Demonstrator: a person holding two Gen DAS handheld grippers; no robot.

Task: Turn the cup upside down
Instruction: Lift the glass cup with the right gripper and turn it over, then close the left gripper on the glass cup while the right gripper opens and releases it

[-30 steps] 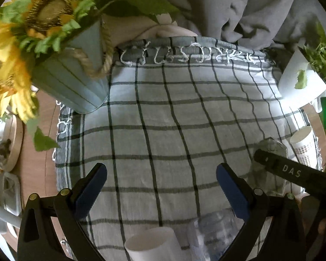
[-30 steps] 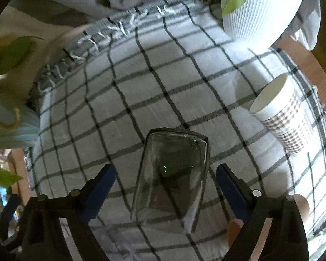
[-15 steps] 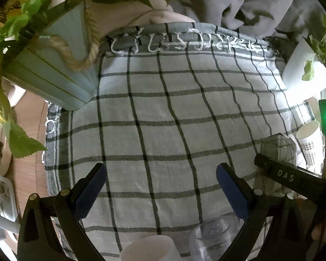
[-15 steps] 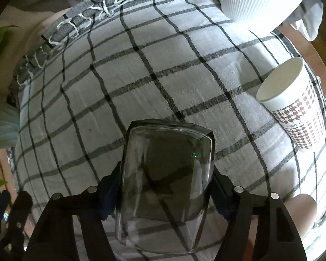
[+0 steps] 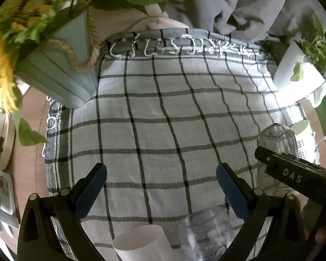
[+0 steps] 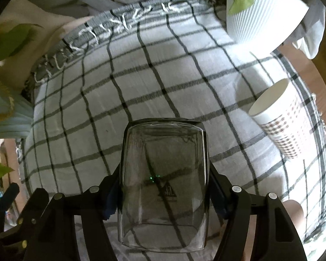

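Observation:
A clear smoky glass cup (image 6: 164, 180) sits between my right gripper's (image 6: 164, 193) fingers, which are shut on its sides over the checked cloth (image 6: 163, 71). The same cup shows in the left wrist view (image 5: 276, 152) at the right, behind the right gripper's black finger (image 5: 293, 174). My left gripper (image 5: 162, 187) is open and empty above the cloth (image 5: 163, 108). A white paper cup (image 5: 141, 244) and a clear plastic cup (image 5: 206, 232) lie just below it.
A patterned paper cup (image 6: 282, 121) stands at the right on the cloth. A white ribbed planter (image 6: 263, 10) is at the back right. A pale blue sunflower pot (image 5: 58, 74) stands at the back left. Grey fabric (image 5: 239, 4) lies behind.
My right gripper has shut on the glass cup, which now fills more of its view. The left gripper has stayed open and shifted a little.

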